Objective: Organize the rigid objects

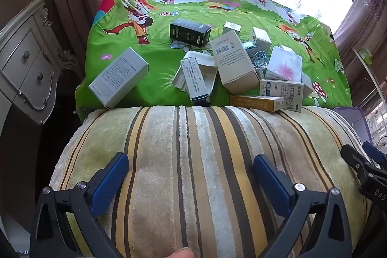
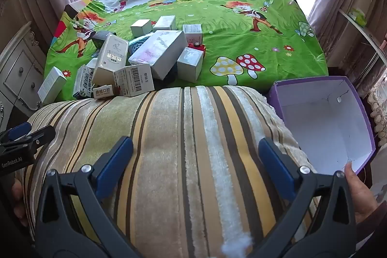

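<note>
Here a green cartoon-print cloth point(image 2: 241, 23) covers the table by the window, and a striped plush cushion point(image 1: 193, 173) fills the near ground. At the cushion's right edge sits an open purple box point(image 2: 362, 117), white inside and holding nothing visible. A jumble of small cartons point(image 2: 145, 57) lies on the cloth just beyond the cushion, some leaning on each other; a grey carton point(image 1: 118, 76) lies apart to the left. The left gripper point(image 1: 191, 168) and right gripper point(image 2: 196, 154) hang over the cushion, jaws spread wide, gripping nothing.
</note>
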